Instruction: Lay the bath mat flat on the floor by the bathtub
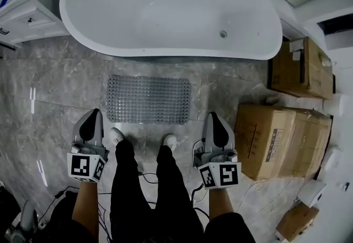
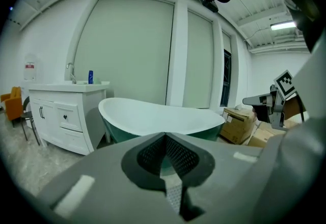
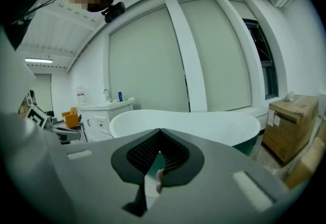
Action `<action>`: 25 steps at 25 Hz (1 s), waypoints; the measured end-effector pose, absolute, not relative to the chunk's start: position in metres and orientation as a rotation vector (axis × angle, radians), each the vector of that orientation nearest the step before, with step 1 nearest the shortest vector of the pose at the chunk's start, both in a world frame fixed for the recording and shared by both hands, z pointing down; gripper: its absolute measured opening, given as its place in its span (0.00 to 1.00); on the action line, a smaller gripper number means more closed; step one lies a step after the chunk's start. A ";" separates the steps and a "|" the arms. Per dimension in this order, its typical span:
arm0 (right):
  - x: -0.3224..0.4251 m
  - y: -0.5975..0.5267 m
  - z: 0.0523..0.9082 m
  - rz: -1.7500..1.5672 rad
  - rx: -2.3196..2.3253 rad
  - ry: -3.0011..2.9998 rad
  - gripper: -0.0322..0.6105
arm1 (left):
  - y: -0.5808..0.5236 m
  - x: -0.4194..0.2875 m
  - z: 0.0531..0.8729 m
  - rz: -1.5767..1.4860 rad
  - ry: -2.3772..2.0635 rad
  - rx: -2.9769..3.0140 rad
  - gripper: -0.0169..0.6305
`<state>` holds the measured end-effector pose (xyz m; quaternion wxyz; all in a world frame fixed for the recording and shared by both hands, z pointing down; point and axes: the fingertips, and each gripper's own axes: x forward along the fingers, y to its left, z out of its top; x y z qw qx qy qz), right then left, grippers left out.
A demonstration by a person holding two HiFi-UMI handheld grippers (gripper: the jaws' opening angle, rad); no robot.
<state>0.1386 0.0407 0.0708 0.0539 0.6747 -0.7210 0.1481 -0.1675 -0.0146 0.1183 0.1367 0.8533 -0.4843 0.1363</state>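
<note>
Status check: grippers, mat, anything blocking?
Left gripper and right gripper both shut, empty. Bath mat flat on floor beside bathtub. Cardboard boxes to its right, not touching it.

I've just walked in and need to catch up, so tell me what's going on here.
A person stands on the grey tiled floor facing the white bathtub, with a gripper in each hand. The bath mat lies flat on the floor beside the tub, just ahead of the person's feet. Neither gripper touches it. The left gripper and right gripper hang either side of the legs, jaws together with nothing between them. The mat looks laid.
</note>
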 end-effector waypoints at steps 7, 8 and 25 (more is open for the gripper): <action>0.137 0.046 0.007 0.325 2.046 -2.240 0.09 | -0.011 -0.149 0.058 0.393 -1.356 2.540 0.03; 0.136 0.046 -0.002 0.290 2.036 -2.243 0.09 | -0.010 -0.145 0.047 0.392 -1.346 2.550 0.03; 0.138 0.084 -0.071 0.166 1.924 -2.299 0.09 | 0.025 -0.130 -0.034 0.318 -1.359 2.579 0.03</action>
